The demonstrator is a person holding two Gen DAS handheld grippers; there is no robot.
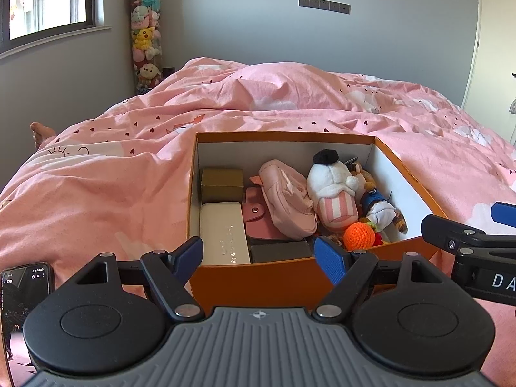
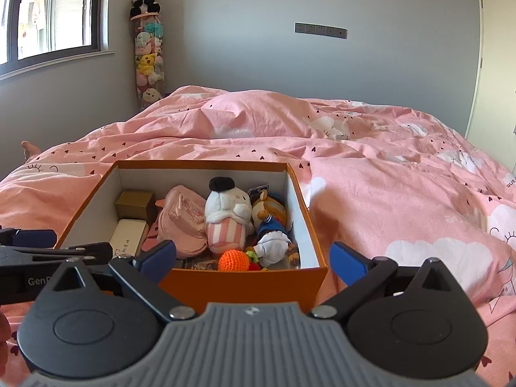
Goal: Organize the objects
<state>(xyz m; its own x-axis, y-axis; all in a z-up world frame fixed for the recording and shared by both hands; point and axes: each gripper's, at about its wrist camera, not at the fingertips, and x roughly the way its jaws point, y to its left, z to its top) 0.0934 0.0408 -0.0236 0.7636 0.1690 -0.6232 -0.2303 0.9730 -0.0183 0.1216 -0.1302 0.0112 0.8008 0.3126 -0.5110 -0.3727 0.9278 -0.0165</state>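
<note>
An open orange box point(image 1: 277, 274) with white walls sits on the pink duvet point(image 1: 96, 193). It holds a gold box point(image 1: 222, 184), a cream case point(image 1: 222, 232), a pink wallet point(image 1: 258, 217), a pink pouch point(image 1: 287, 200), a white plush with a striped belly point(image 1: 332, 190), a dog plush in blue point(image 1: 377, 203) and an orange crochet ball point(image 1: 358, 235). My left gripper point(image 1: 259, 254) hangs open at the box's near wall, nothing between its fingers. My right gripper point(image 2: 253, 261) stands wide open before the same box point(image 2: 242, 282), also with nothing in it. Each gripper shows at the edge of the other's view.
A phone point(image 1: 25, 290) lies on the duvet at the near left. A person's bare foot point(image 1: 40, 130) rests on the bed's left side. A tall tube of plush toys point(image 2: 148, 51) stands in the corner under a window point(image 2: 51, 9). A door point(image 2: 496, 64) is at the right.
</note>
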